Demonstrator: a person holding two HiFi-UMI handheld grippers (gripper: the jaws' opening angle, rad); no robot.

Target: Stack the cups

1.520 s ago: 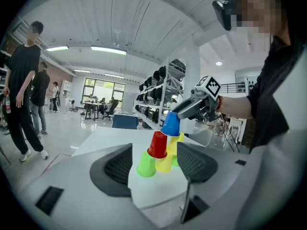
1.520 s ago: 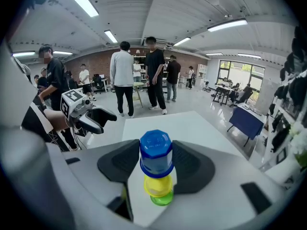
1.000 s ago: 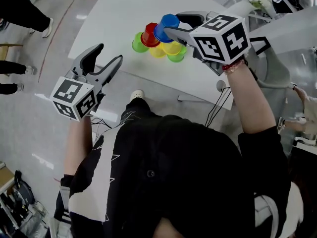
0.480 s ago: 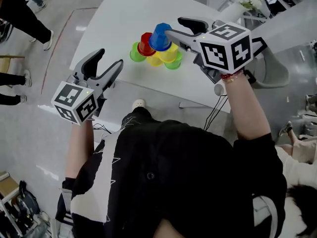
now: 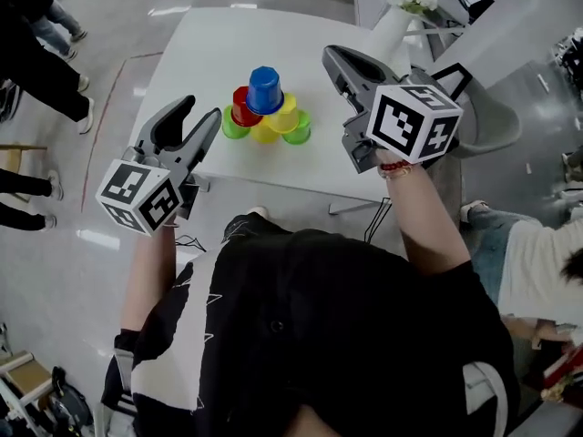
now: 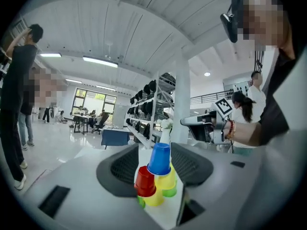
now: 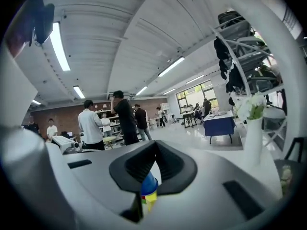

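**Standing pyramid, easy to knock down**

Shut tight and empty at the right gripper (image 5: 332,55), having just closed on nothing. Parted at the left gripper (image 5: 199,111), having just narrowed, likewise with nothing between. Both held above the tabletop (image 5: 196,44), one on either side of the cups (image 5: 265,118), touching none.

Toward the near edge, a pyramid: green cups (image 5: 297,135) and yellow cups (image 5: 285,116) low down, red cup (image 5: 244,107) above, blue cup (image 5: 264,87) on top.

Main risk, probably: clipping the perched blue cup with a jaw tip on a careless sweep, and so bringing down the upper tiers. Equally, bumping the near edge and shaking the pile loose.

Near the far right corner, just beyond the right gripper, a vase of flowers (image 5: 390,27): liable to tip on a wide outward swing.
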